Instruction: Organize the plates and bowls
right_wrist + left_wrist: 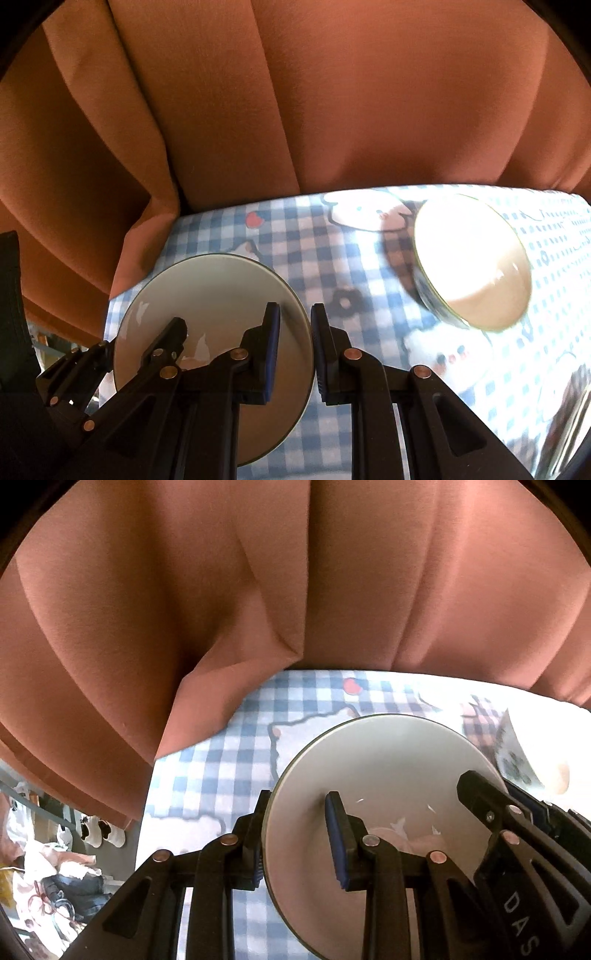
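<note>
A white plate (380, 775) with a thin dark rim is held above the blue checked tablecloth (221, 768). My left gripper (295, 834) straddles its left rim, one pad outside and one over the plate face. My right gripper (295, 350) straddles its right rim (207, 291) the same way. The pads sit close to the rim; contact is not clear. The right gripper's fingers (480, 794) also show in the left wrist view, and the left gripper's fingers (162, 343) in the right wrist view. A patterned bowl (476, 266) sits tilted in bright sunlight at the right.
A rust-orange curtain (295, 110) hangs close behind the table and drapes over its far left corner (199, 709). The same bowl (517, 749) shows at the right edge of the left wrist view. Clothes and clutter (55, 867) lie on the floor past the table's left edge.
</note>
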